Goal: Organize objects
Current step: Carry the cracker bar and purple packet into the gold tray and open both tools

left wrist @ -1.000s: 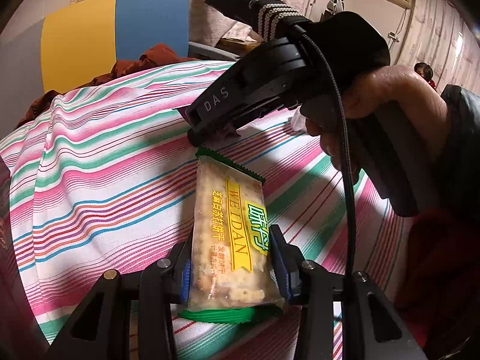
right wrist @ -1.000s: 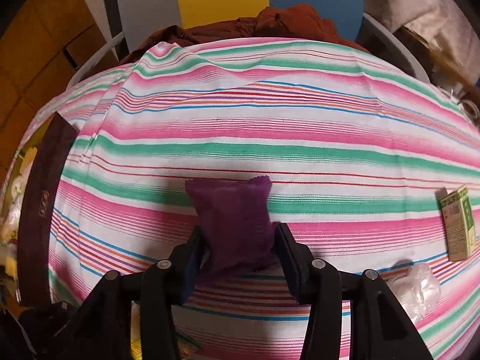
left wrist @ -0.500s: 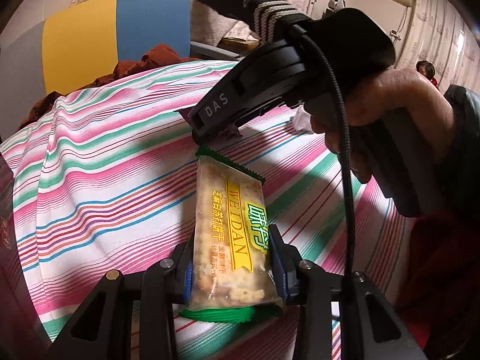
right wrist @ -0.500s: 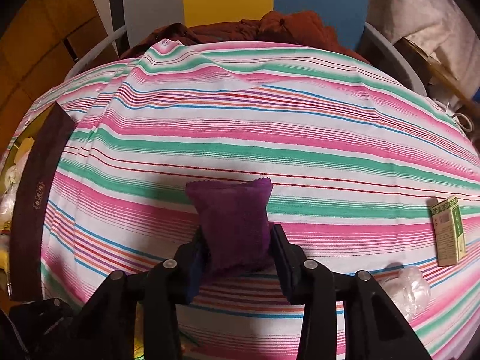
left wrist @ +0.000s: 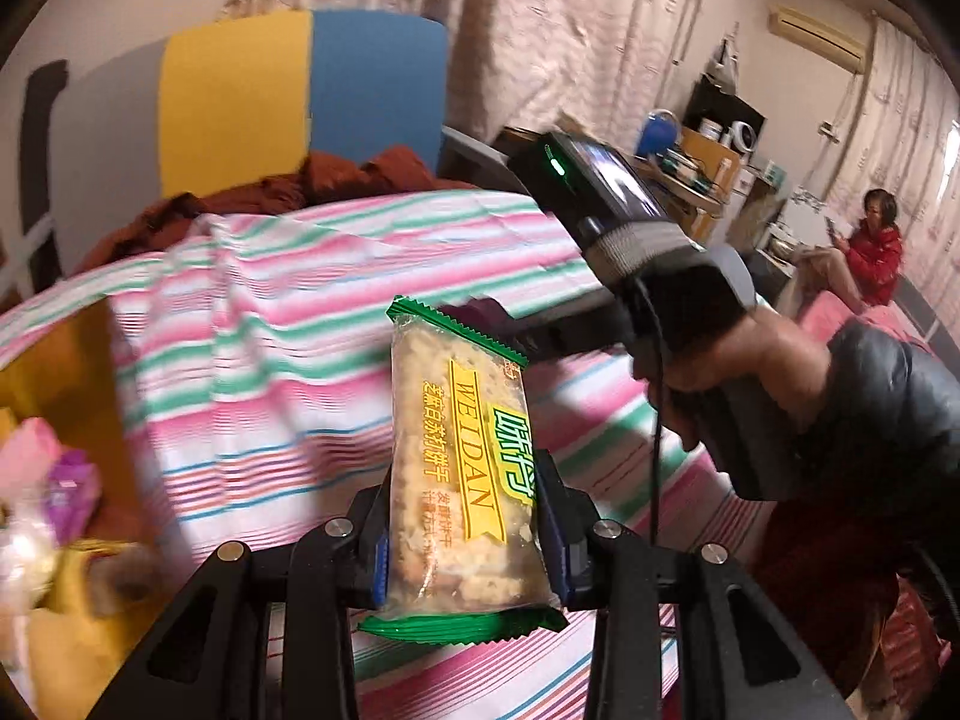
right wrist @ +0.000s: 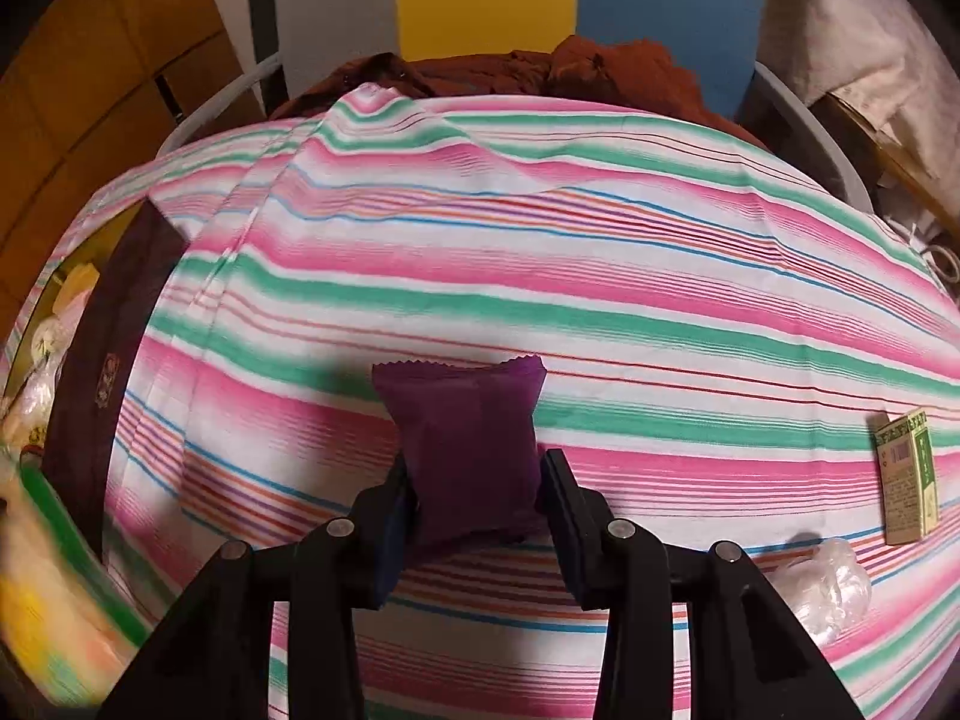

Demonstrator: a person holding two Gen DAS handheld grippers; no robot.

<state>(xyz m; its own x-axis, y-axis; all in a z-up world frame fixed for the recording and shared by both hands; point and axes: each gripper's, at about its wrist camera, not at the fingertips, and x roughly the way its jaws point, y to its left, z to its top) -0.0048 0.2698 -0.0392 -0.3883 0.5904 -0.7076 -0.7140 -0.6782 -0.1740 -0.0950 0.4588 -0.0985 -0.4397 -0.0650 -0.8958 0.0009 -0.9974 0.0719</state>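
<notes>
A green-edged yellow Weidan cracker packet (left wrist: 459, 468) stands upright in my left gripper (left wrist: 462, 531), which is shut on its lower half above the striped cloth (left wrist: 288, 324). My right gripper (right wrist: 477, 501) is shut on a small purple snack packet (right wrist: 465, 447), held just over the same cloth (right wrist: 540, 276). In the left wrist view the right gripper's black body (left wrist: 636, 276) and the hand (left wrist: 738, 372) holding it lie right of the cracker packet; its tips are hidden behind that packet.
A dark-rimmed box (right wrist: 102, 360) with several wrapped snacks (left wrist: 42, 492) sits at the cloth's left edge. A small green carton (right wrist: 906, 474) and a clear plastic wrapper (right wrist: 831, 585) lie at the right. A person in red (left wrist: 870, 252) sits far back right.
My left gripper has lifted and swung left with the cracker packet, bringing the snack box into view. The right gripper still holds the purple packet and has shifted slightly.
</notes>
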